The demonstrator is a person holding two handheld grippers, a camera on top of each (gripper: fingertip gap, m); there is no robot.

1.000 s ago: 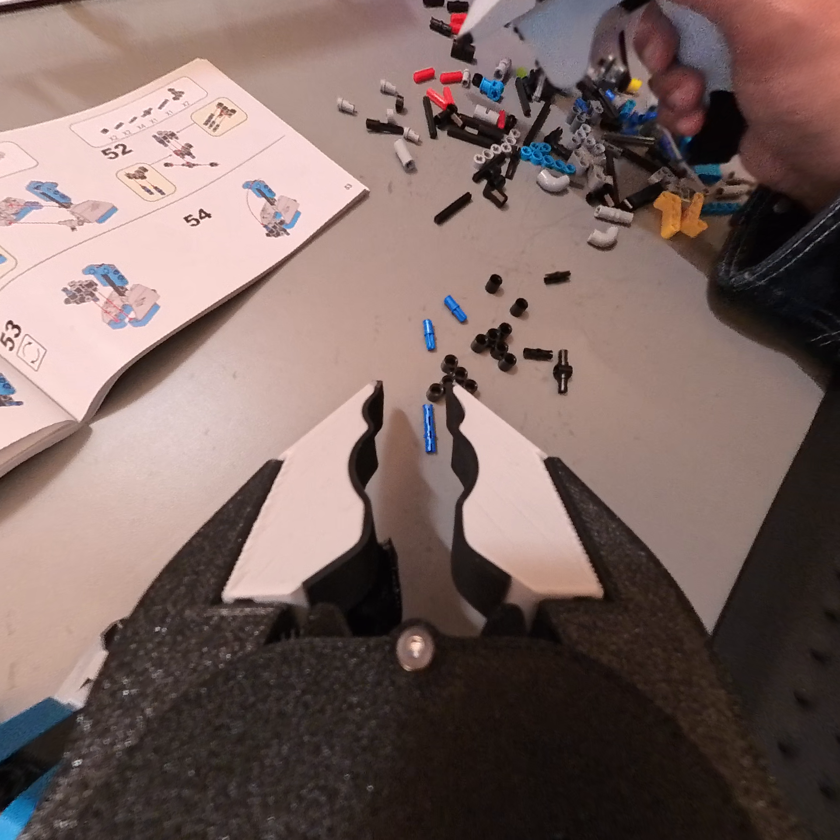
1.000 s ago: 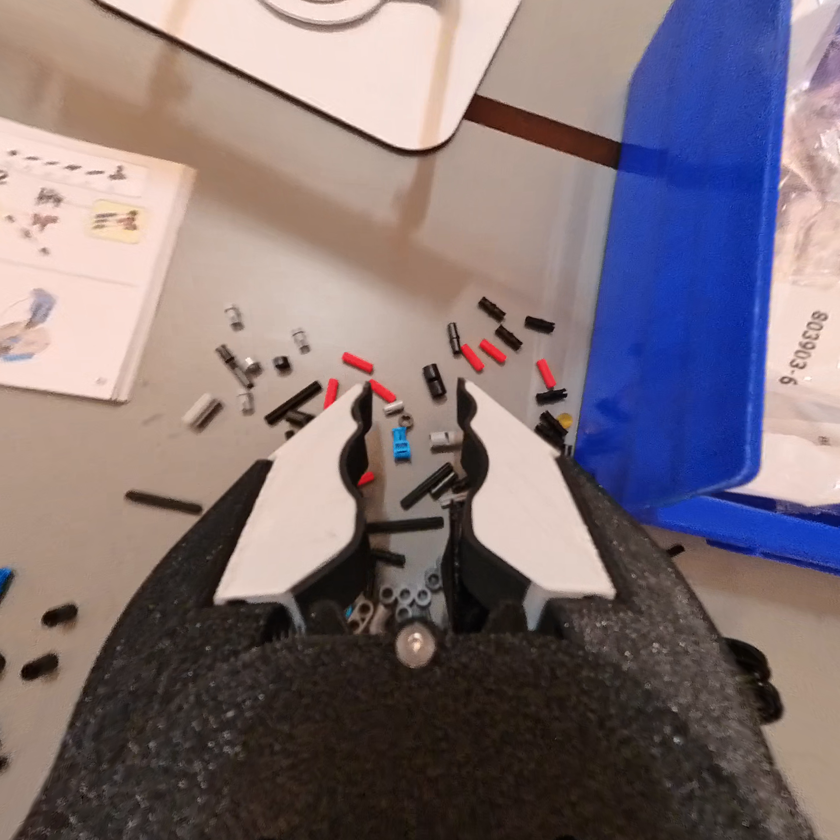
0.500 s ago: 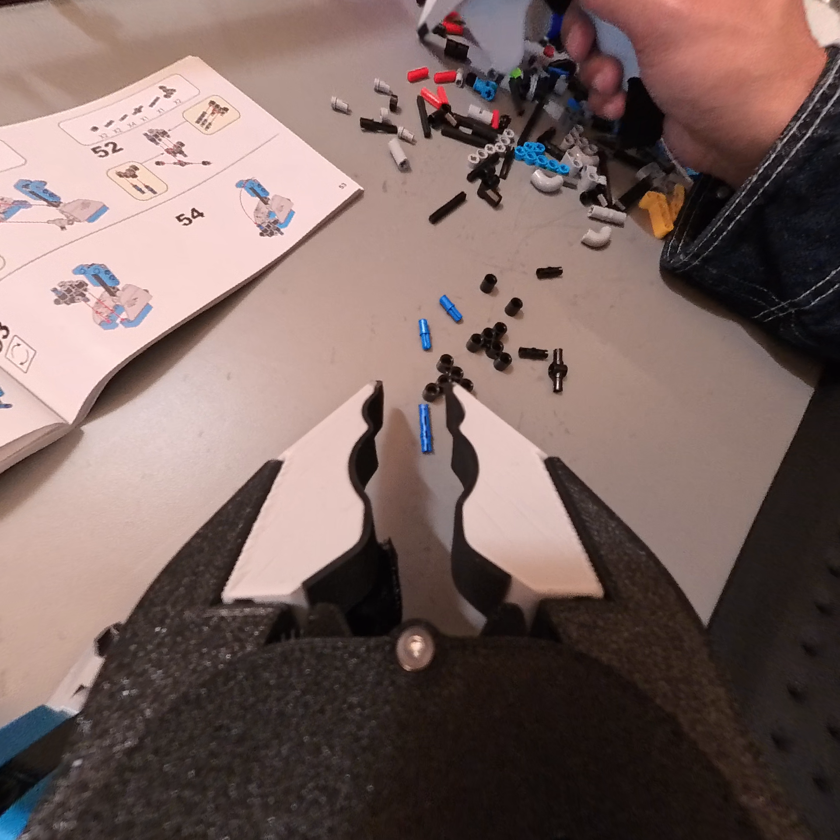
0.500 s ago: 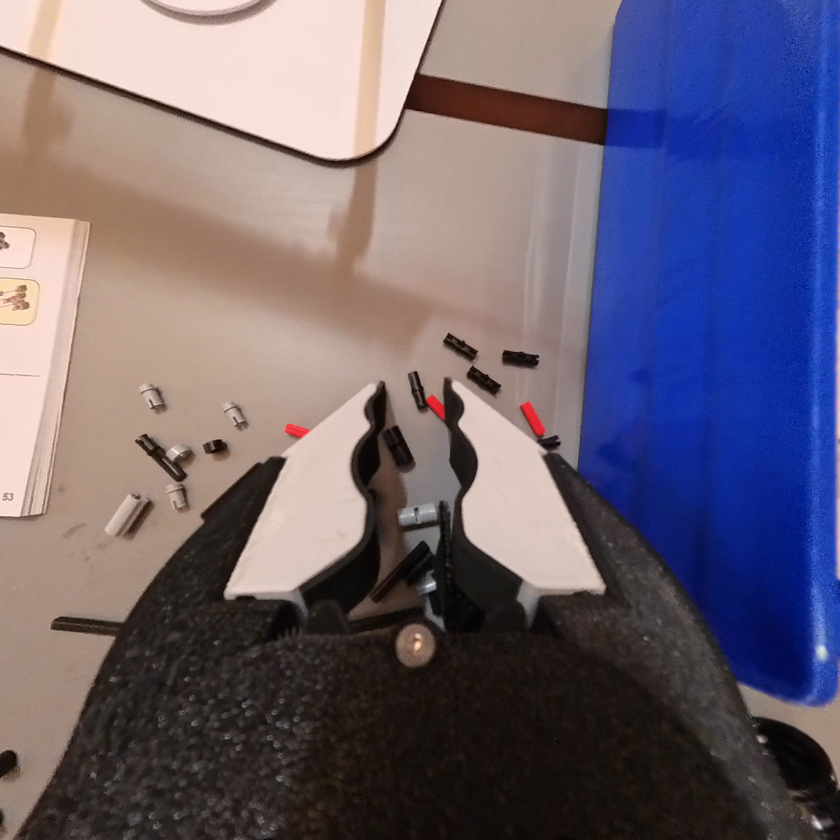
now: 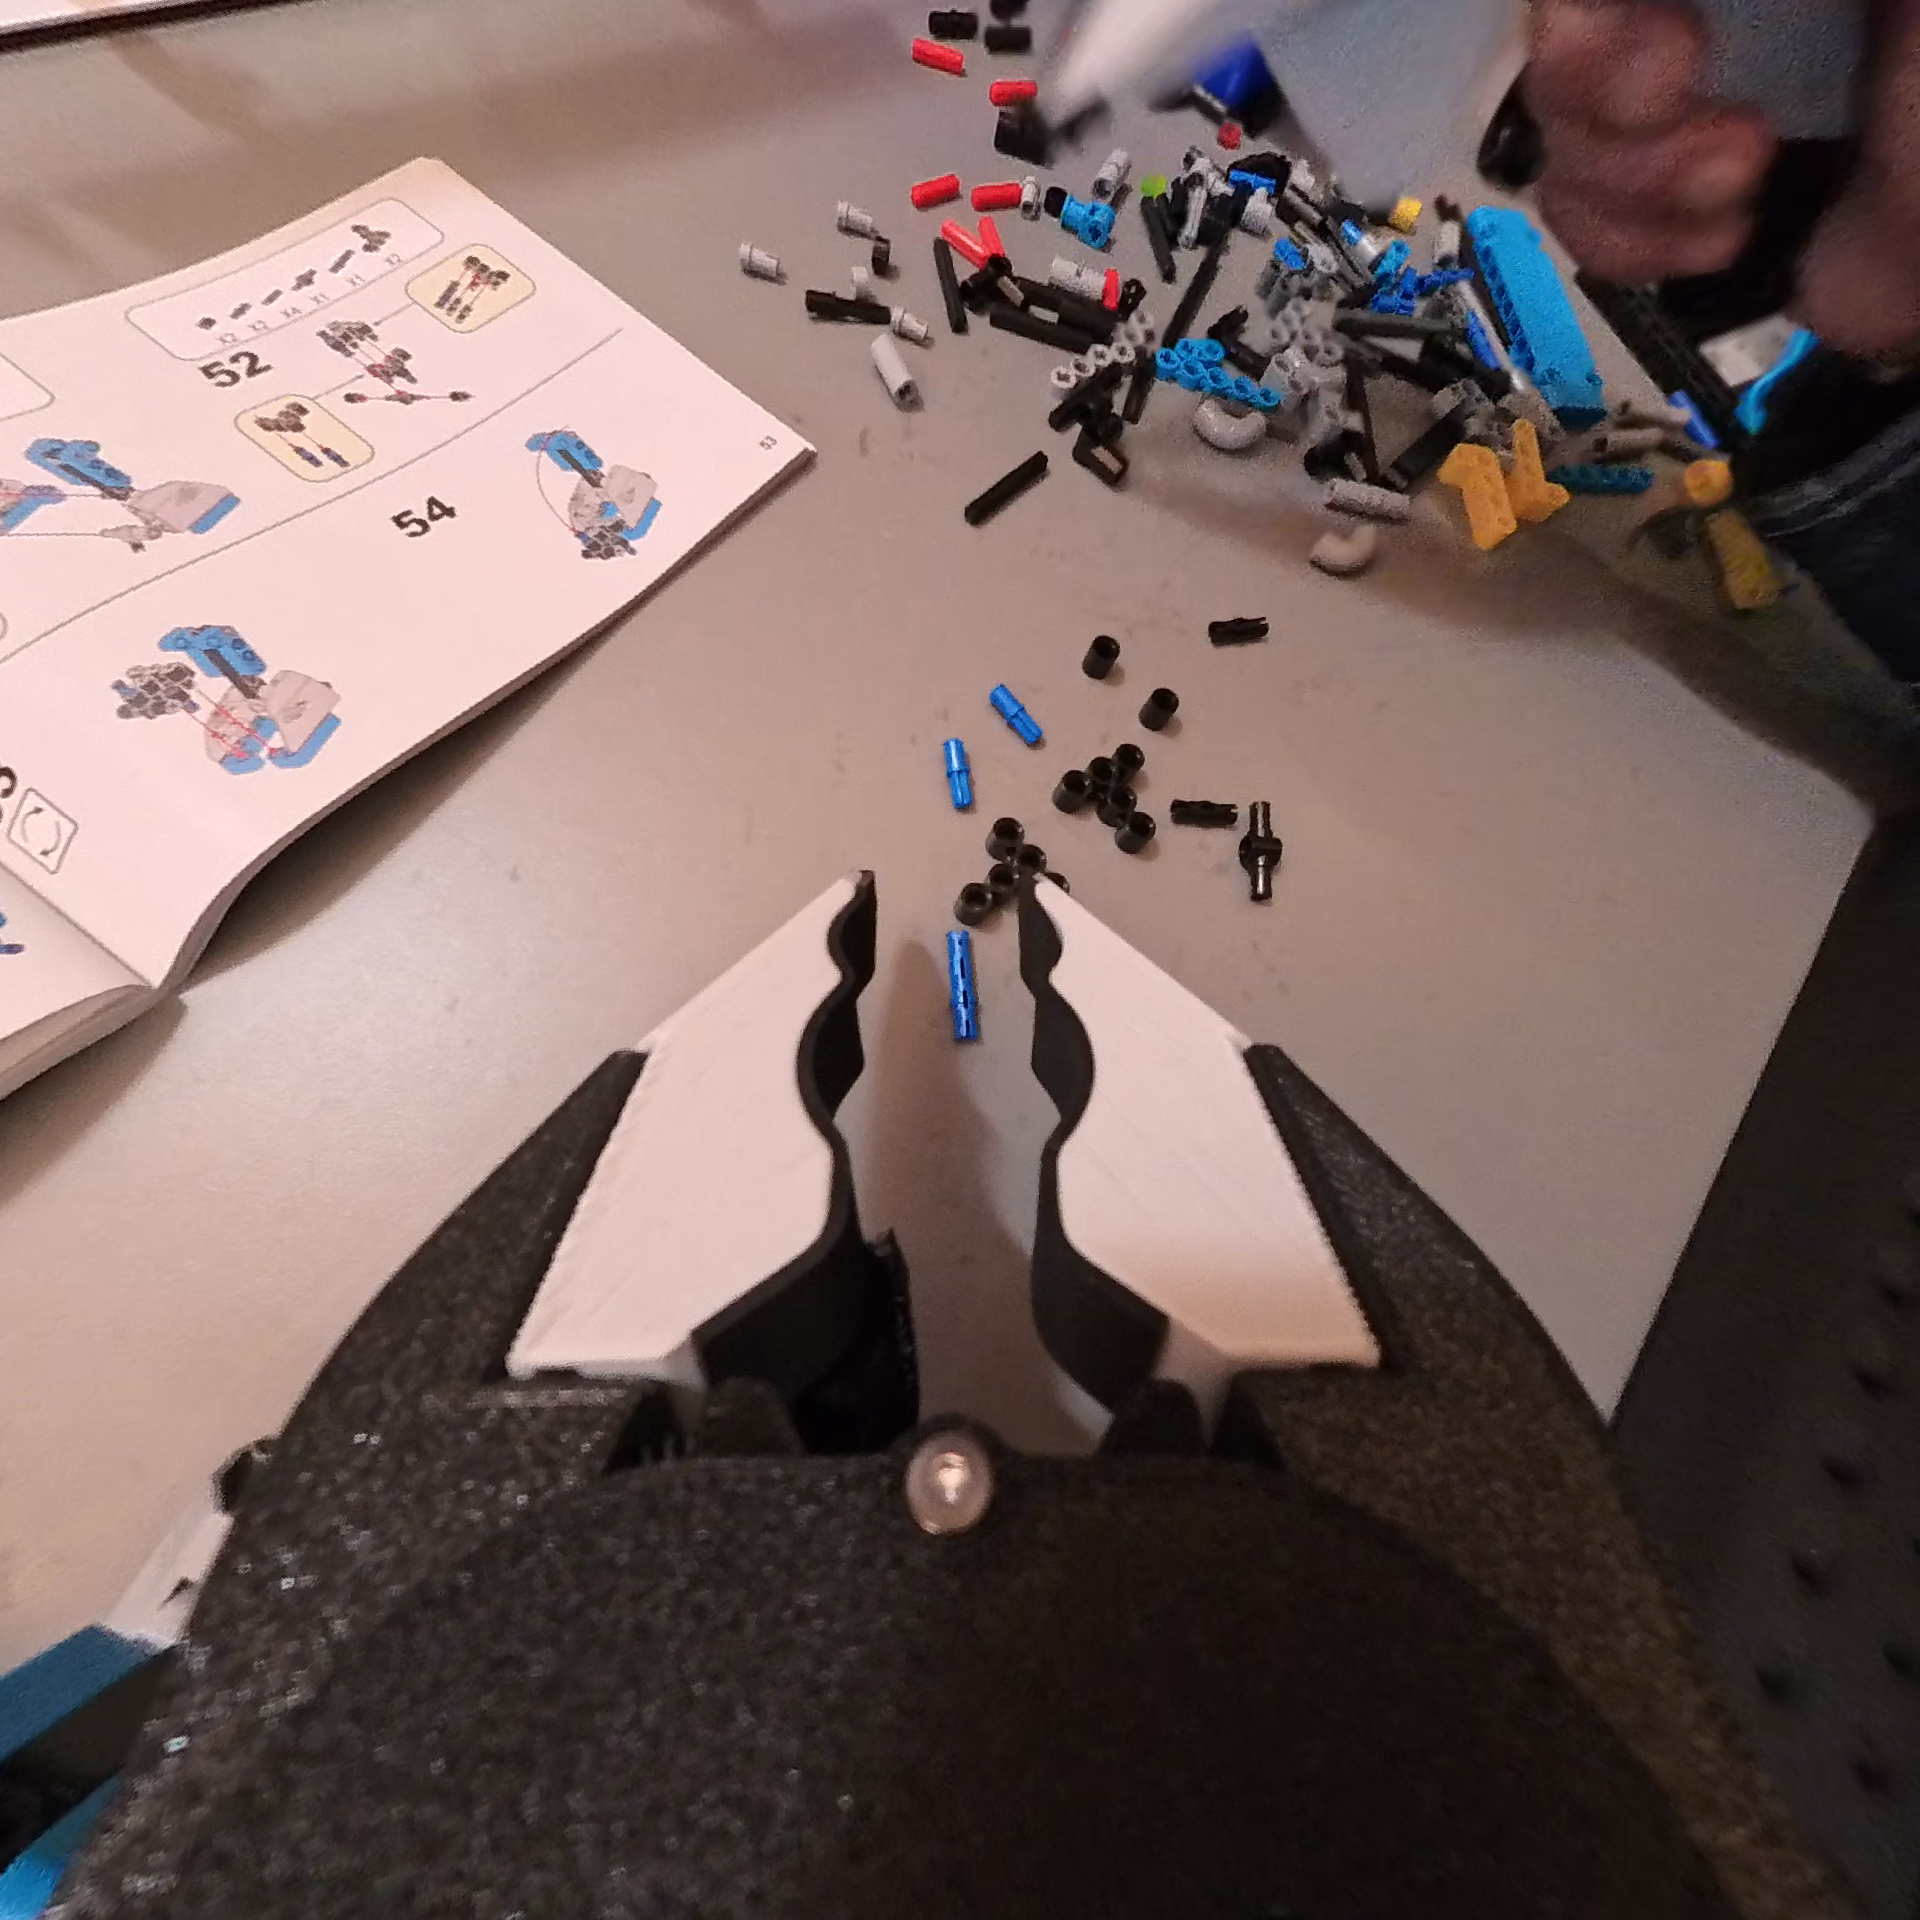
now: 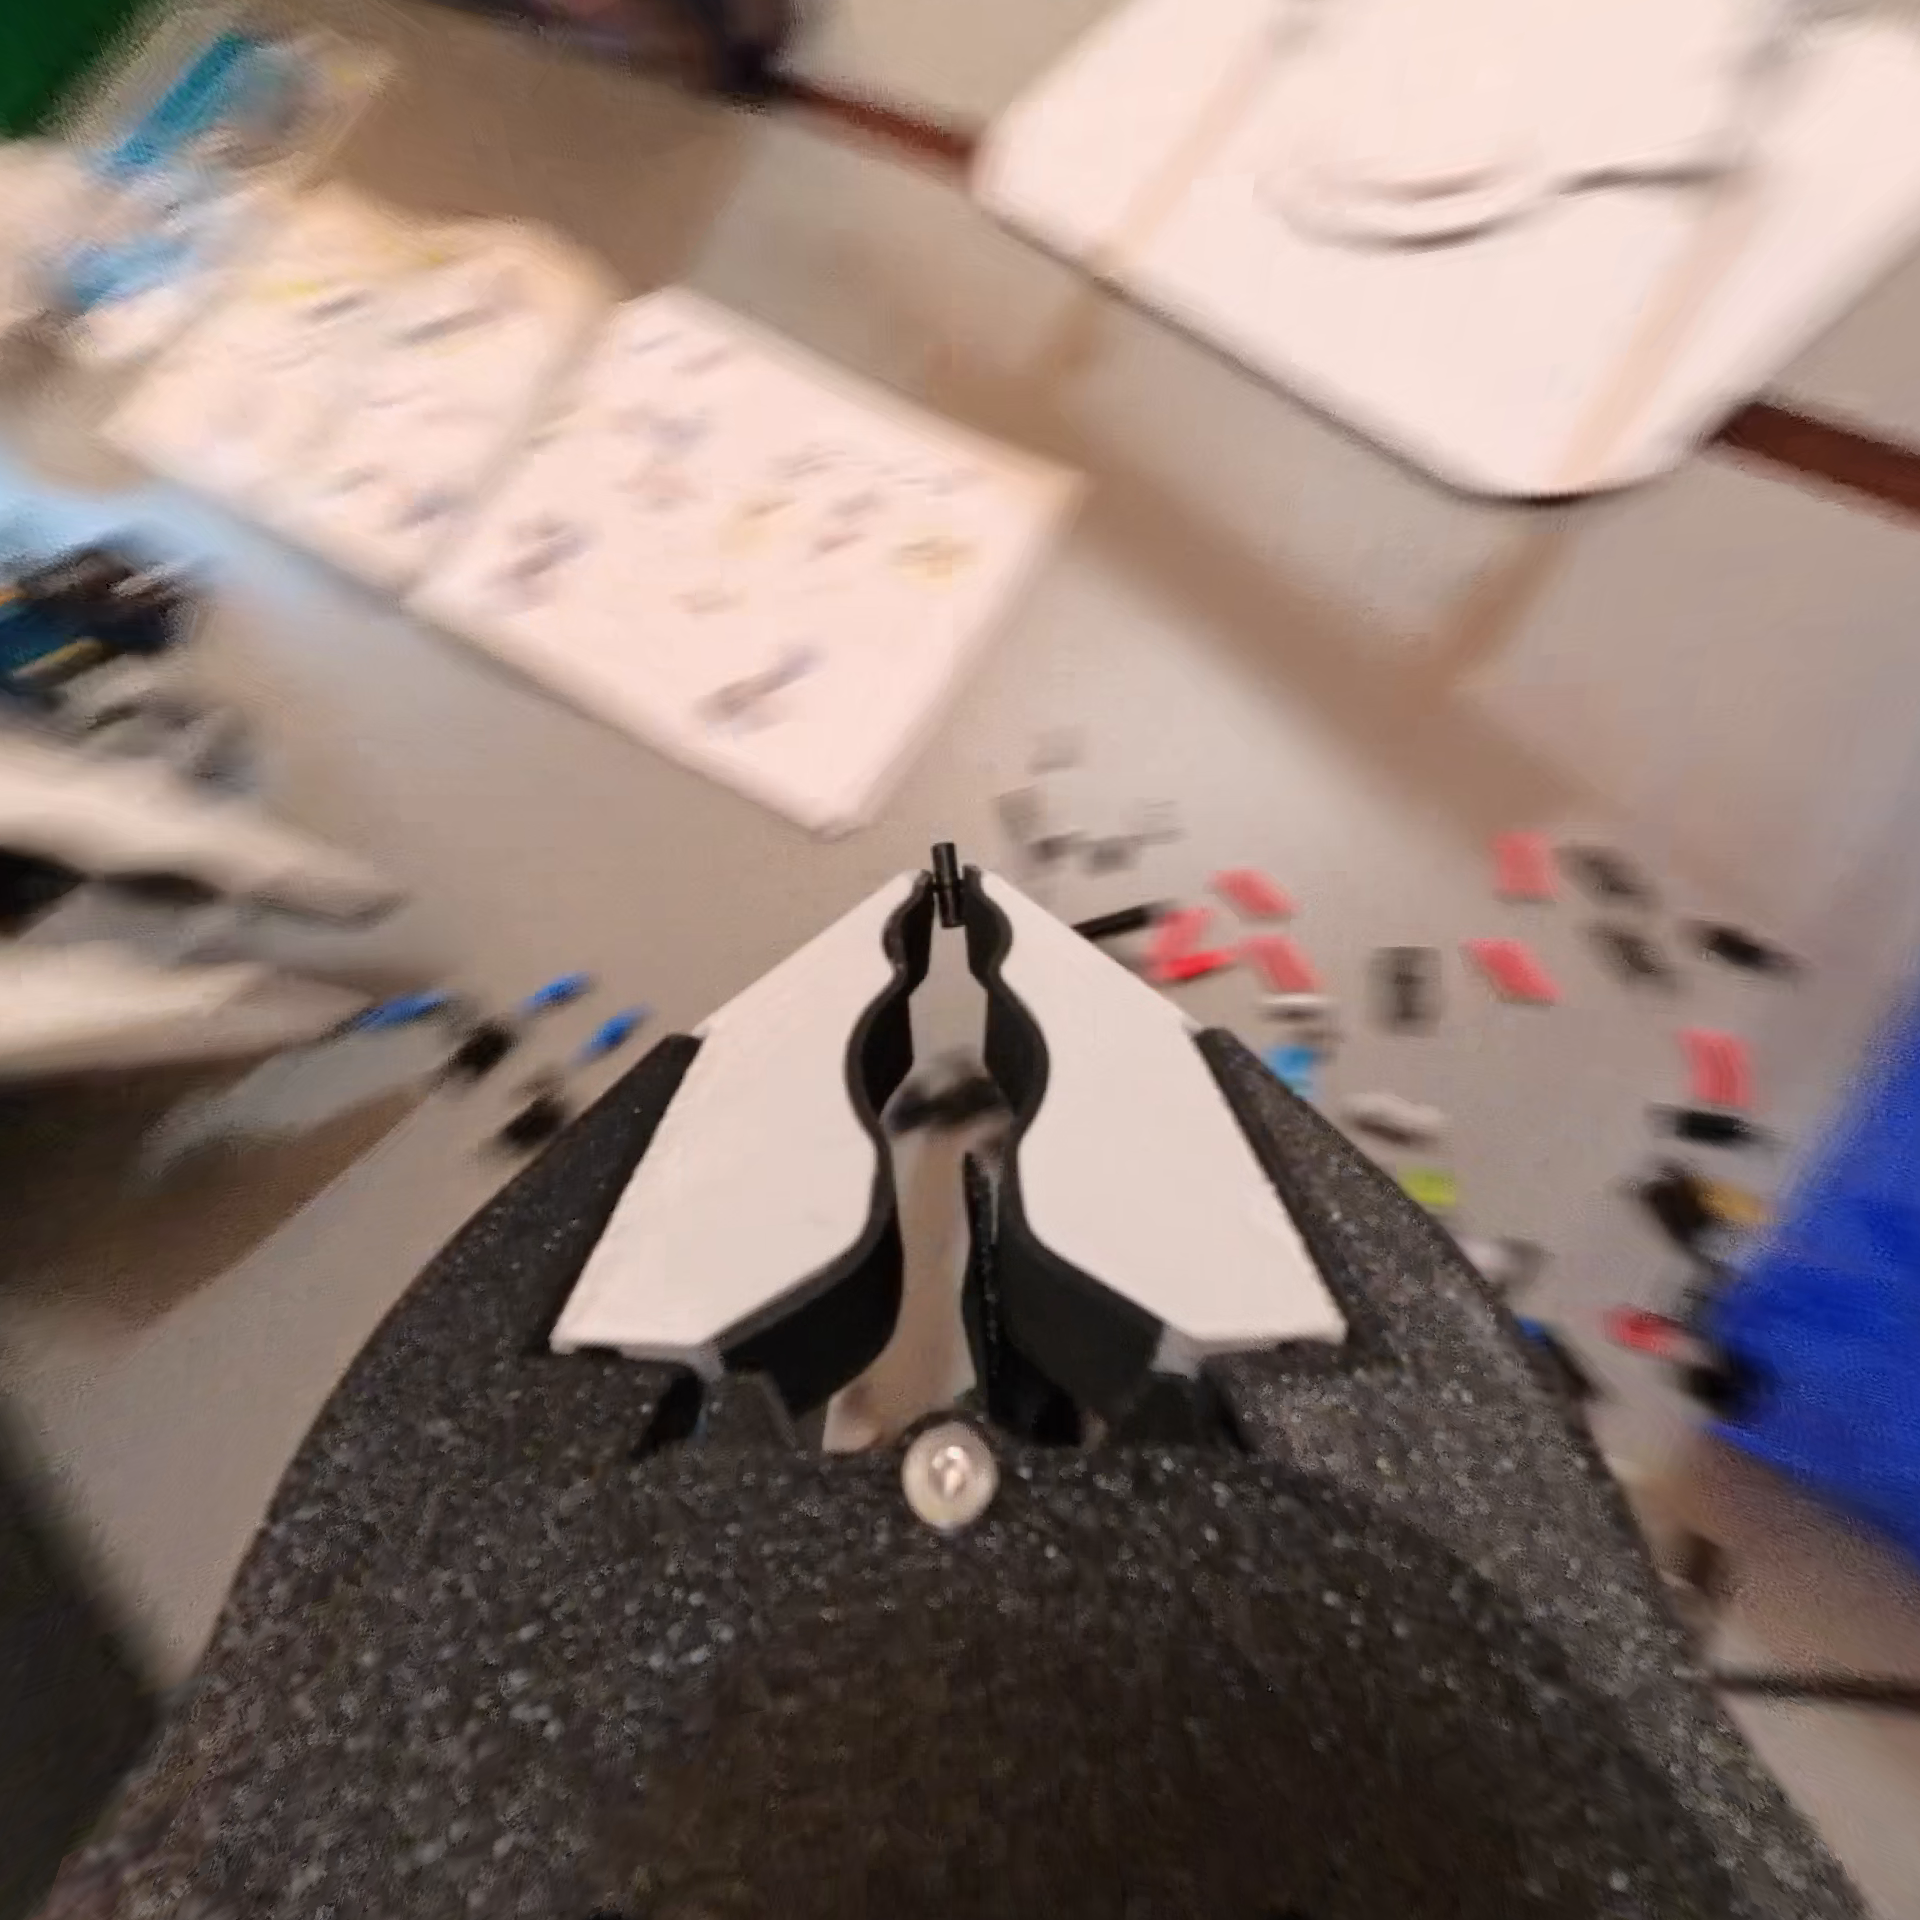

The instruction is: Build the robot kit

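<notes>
My left gripper [image 5: 948,883] is open and empty, low over the grey table. A blue pin [image 5: 962,985] lies between its fingers, and small black bushes [image 5: 1000,885] lie just past its tips. My right gripper [image 6: 945,883] is shut on a small black pin [image 6: 947,885], which stands upright between its fingertips above the table. The right wrist view is heavily blurred by motion. In the left wrist view the right gripper [image 5: 1143,52] and the person's hand [image 5: 1662,177] show blurred at the top right, above a pile of loose parts [image 5: 1278,312].
An open instruction booklet [image 5: 343,499] lies at the left; it also shows in the right wrist view [image 6: 727,540]. More blue pins [image 5: 1013,714] and black pins [image 5: 1203,812] are scattered ahead. A blue bin [image 6: 1849,1247] stands at the right and a white board [image 6: 1507,260] at the back. One gripper's finger ends stand about 15 centimetres off the other's.
My right gripper has shut on a black pin, lifted from the parts by the blue bin and swung left. My left gripper has hardly moved.
</notes>
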